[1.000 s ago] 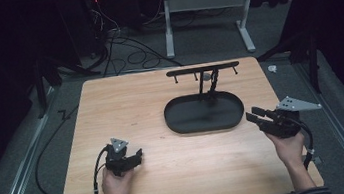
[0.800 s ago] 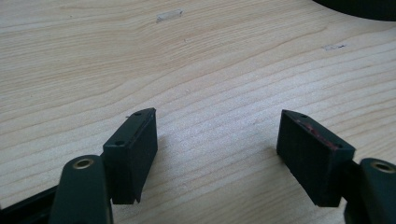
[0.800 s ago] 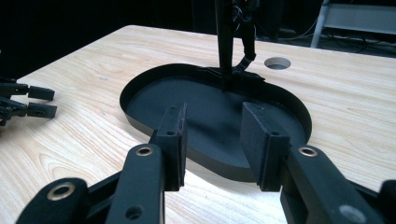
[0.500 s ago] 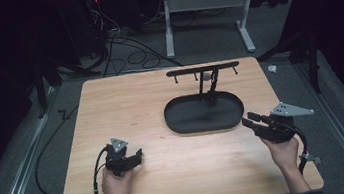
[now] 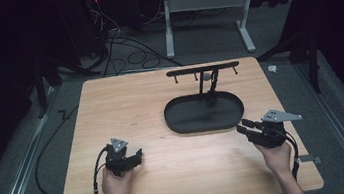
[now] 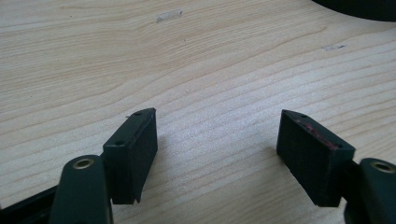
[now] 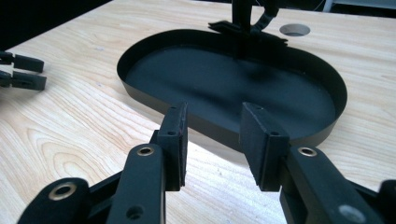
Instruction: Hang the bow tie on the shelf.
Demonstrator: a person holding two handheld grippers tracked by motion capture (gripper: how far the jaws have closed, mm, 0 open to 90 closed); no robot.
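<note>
A black oval tray [image 5: 179, 121] lies on the wooden table [image 5: 126, 108], right of the middle. From its far side rises a black post with a crossbar [image 5: 201, 69] that carries small pegs. My right gripper [image 5: 242, 127] sits low at the tray's near right end, jaws pointing at the rim [image 7: 140, 95]. In the right gripper view its jaws [image 7: 212, 128] stand apart with nothing between them. My left gripper [image 5: 138, 156] rests at the front left, away from the tray. Its jaws [image 6: 217, 135] are wide open over bare wood.
A round hole [image 7: 294, 30] is cut in the table behind the post. Cables [image 5: 122, 43] and a white desk frame [image 5: 205, 17] stand on the floor beyond the far edge. A cable [image 5: 46, 154] trails off the table's left side.
My right gripper has sunk toward the table and shifted a little left, closer to the tray's end. The left gripper has kept still.
</note>
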